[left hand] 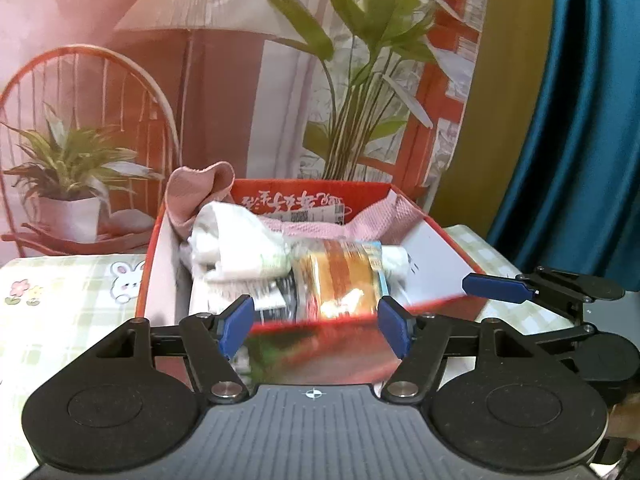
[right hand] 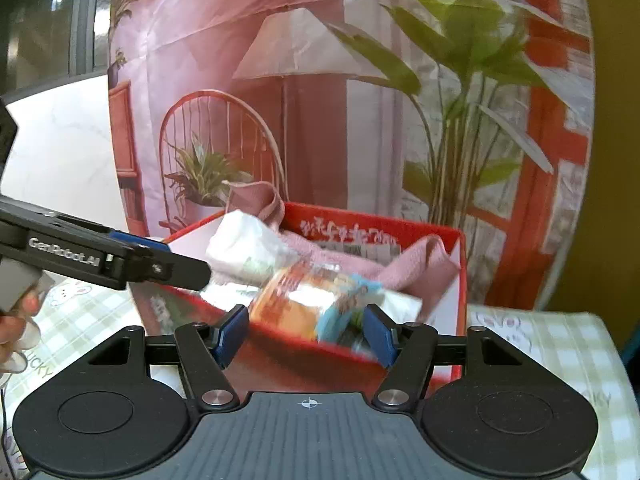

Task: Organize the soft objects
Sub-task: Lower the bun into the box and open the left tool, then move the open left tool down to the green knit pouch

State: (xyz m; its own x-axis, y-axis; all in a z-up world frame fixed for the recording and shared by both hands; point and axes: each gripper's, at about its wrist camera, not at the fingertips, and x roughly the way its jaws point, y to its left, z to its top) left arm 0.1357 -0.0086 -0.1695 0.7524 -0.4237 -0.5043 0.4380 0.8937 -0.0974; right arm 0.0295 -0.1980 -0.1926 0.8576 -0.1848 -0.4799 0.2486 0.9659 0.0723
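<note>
Soft packets (left hand: 340, 276) and pink cloth (left hand: 192, 196) fill the red box (left hand: 160, 264); both grippers' fingers (left hand: 236, 324) gape empty.

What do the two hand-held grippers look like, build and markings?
Both match: the left hand-held gripper and right hand-held gripper have black scissor linkages with silver pivot pins, blue finger pads, round black discs beside a ribbed grey body and a small crosshair mark. White GenRobot.AI lettering runs along the left one's side.

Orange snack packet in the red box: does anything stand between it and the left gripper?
Only the red box's near wall, low between the open left gripper and the orange snack packet; from above, nothing visible blocks it.
</note>
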